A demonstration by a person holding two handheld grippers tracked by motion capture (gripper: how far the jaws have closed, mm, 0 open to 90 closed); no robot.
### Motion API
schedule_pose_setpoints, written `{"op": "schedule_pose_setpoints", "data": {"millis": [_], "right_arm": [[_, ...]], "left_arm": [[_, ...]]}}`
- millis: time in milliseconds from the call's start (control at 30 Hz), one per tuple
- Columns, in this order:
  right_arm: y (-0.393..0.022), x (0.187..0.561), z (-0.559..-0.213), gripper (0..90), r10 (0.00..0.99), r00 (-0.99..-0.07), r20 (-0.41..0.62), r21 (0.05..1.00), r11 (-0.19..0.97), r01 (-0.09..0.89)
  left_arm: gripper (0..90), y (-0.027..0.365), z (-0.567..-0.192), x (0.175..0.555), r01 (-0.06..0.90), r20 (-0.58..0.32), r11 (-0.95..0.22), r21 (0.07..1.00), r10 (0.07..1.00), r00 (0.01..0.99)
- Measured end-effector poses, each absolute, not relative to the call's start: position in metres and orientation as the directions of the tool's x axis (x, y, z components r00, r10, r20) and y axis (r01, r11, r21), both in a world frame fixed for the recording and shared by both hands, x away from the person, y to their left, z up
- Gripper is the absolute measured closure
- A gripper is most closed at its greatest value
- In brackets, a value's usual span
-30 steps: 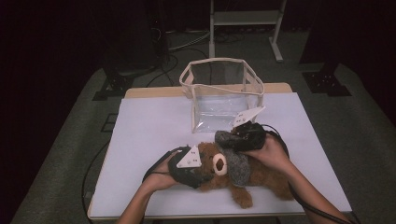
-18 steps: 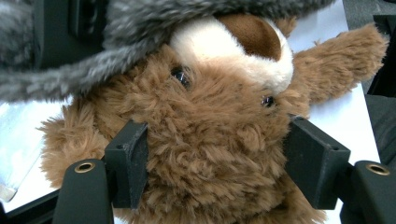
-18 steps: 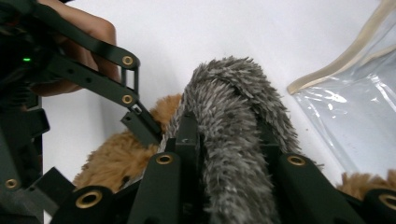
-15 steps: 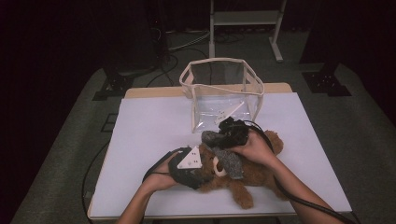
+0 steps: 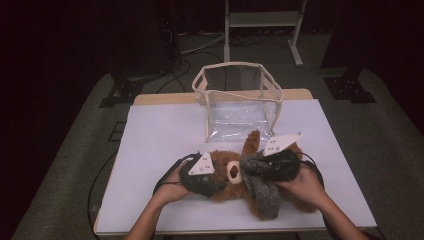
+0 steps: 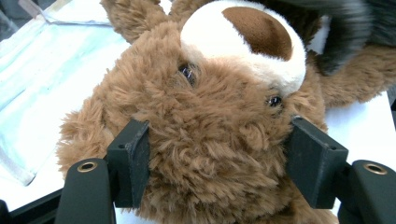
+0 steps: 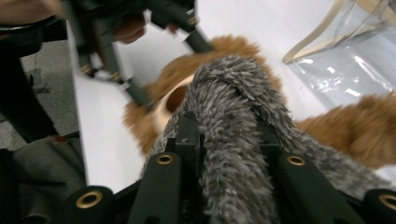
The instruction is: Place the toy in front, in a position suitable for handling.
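So we count one brown teddy bear (image 5: 227, 175), one grey fuzzy scarf (image 5: 262, 187), one clear plastic bag (image 5: 239, 102) with cream trim, and two hand-held grippers on one white table (image 5: 160, 130).

In the high view the bear lies in the lower middle of the frame, just below the bag, which stands open in the centre. Our left hand (image 5: 170, 182) comes in from the bottom edge, forearm angled up and to the right, with the left gripper (image 5: 212, 181) lying low and pointing right at the bear's head. Our right hand (image 5: 300, 182) comes in from the lower right, wrapped around the right gripper (image 5: 252, 167), which points left across the bear's body.

In the left gripper view, the left gripper (image 6: 219, 154) has its jaws about halfway apart, one pad (image 6: 133, 161) pressed into the fur on each side of the bear's head (image 6: 210, 116), so it's gripping the head. The right gripper view is a bit blurry, but the right gripper (image 7: 229, 140) is pinched nearly closed on a fold of the scarf (image 7: 233, 107), which humps up between the jaws and drapes over the bear.

The bear is shaggy mid-brown with a cream muzzle (image 6: 243, 42), a dark brown nose and two small shiny black eyes. One arm sticks up toward the bag in the high view. The scarf is mottled grey and plush, and it hangs down past the bear toward the bottom of the frame.
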State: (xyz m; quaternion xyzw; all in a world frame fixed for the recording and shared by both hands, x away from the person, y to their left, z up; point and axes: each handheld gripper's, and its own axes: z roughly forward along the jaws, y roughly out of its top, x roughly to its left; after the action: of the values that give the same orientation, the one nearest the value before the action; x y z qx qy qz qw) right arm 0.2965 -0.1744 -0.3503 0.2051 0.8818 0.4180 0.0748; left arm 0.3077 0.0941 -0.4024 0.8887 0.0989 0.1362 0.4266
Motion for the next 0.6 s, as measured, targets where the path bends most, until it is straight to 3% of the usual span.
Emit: {"op": "schedule_pose_setpoints", "data": {"millis": [167,367,600], "right_arm": [[-0.173,0.289,-0.364,70.4,0.451,-0.892,-0.03,0.747,0.604,0.28],[-0.176,0.31,-0.367,70.6,0.485,-0.874,-0.025,0.761,0.577,0.298],[-0.176,0.326,-0.365,70.6,0.506,-0.862,-0.028,0.763,0.568,0.309]], "left_arm": [[30.3,0.095,-0.401,0.308,0.063,0.159,-0.614,0.787,0.3,0.941],[30.2,0.103,-0.396,0.311,0.077,0.148,-0.594,0.801,0.321,0.936],[39.7,0.106,-0.399,0.314,0.092,0.141,-0.589,0.803,0.338,0.931]]}}
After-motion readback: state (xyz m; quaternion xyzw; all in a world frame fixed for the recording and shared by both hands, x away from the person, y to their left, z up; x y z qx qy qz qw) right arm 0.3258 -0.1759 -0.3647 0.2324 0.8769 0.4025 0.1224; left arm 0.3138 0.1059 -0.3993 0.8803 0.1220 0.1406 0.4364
